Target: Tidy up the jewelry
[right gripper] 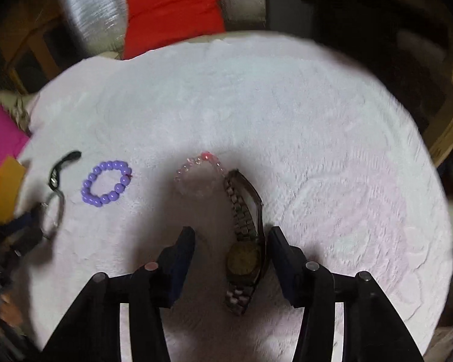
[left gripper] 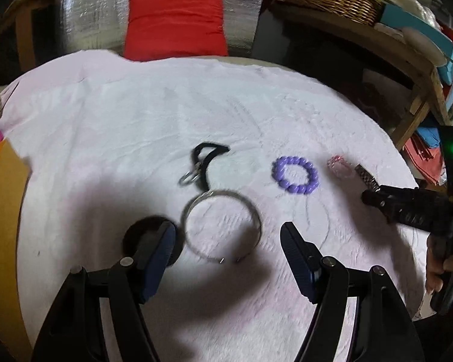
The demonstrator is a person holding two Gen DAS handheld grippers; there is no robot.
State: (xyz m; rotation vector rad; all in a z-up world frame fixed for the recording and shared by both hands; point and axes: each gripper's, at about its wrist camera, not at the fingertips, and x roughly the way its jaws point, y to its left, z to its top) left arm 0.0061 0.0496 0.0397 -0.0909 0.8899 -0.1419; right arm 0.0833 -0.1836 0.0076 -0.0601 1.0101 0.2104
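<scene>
Five pieces of jewelry lie in a row on the white cloth (left gripper: 136, 114): black cord (left gripper: 207, 158), silver bangle (left gripper: 222, 226), purple bead bracelet (left gripper: 296, 175), clear pink bracelet (right gripper: 197, 178), metal wristwatch (right gripper: 244, 241). No writing is legible; the watch dial is blurred, perhaps yellowish. The left gripper (left gripper: 228, 242) is spread wide around the bangle, apart from it. The right gripper (right gripper: 231, 244) straddles the watch, jaws apart.

A pale pink, embossed cloth (left gripper: 136, 114) covers the bench, and on it lie a lilac bead bracelet (left gripper: 295, 175), a translucent pink bead bracelet (right gripper: 200, 173), a silver bangle (left gripper: 221, 225) and a black cord (left gripper: 207, 158). The watch (right gripper: 244, 241) at lower centre of the right wrist view is dull silver with a yellowish dial. At the upper centre sits a red cushion (left gripper: 175, 24) against silver foil (left gripper: 90, 9); the tongs (left gripper: 228, 241) carry dark blue pads.
</scene>
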